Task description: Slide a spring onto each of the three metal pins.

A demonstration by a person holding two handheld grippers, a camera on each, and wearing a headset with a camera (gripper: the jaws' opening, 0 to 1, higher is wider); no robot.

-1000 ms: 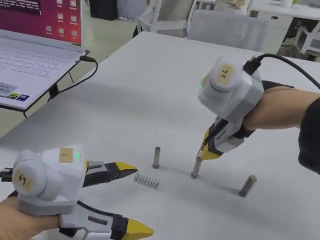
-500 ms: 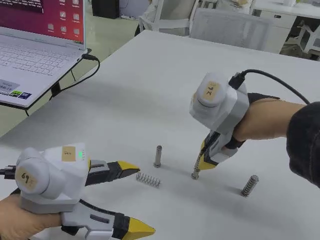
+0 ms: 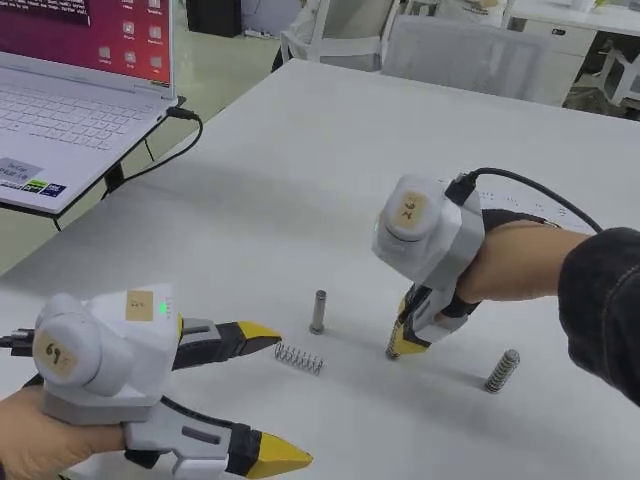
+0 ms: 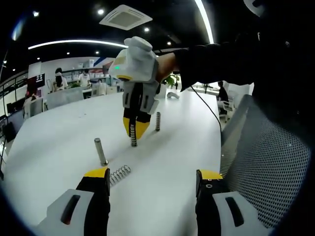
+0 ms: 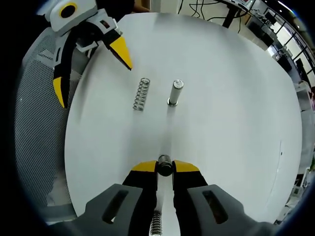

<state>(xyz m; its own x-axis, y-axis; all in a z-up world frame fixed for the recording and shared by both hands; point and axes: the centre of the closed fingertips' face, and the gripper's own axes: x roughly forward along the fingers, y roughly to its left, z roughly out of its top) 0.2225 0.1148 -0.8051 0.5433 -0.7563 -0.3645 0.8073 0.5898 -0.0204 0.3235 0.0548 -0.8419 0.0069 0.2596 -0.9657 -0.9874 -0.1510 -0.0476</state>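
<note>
A white table (image 3: 300, 180) in an open office carries an open laptop (image 3: 70, 90) far to the left of the bare pin (image 3: 318, 311), which stands upright. Just in front of that pin, on the person's side, the loose spring (image 3: 299, 358) lies flat, its length running across the table.

To the bare pin's right, the right gripper (image 3: 405, 342) points steeply down over the middle pin (image 3: 392, 347), and its body covers the pin's top in the head view. The right gripper view looks straight down on that round top (image 5: 164, 165) between narrowed jaws clenched on the held spring (image 5: 156, 223), whose coils run back along them.

Farther right stands the third pin (image 3: 501, 370), upright and wrapped in coils.

The left gripper (image 3: 285, 400) hangs spread wide, grasping nothing, nearer the person than the bare pin.
</note>
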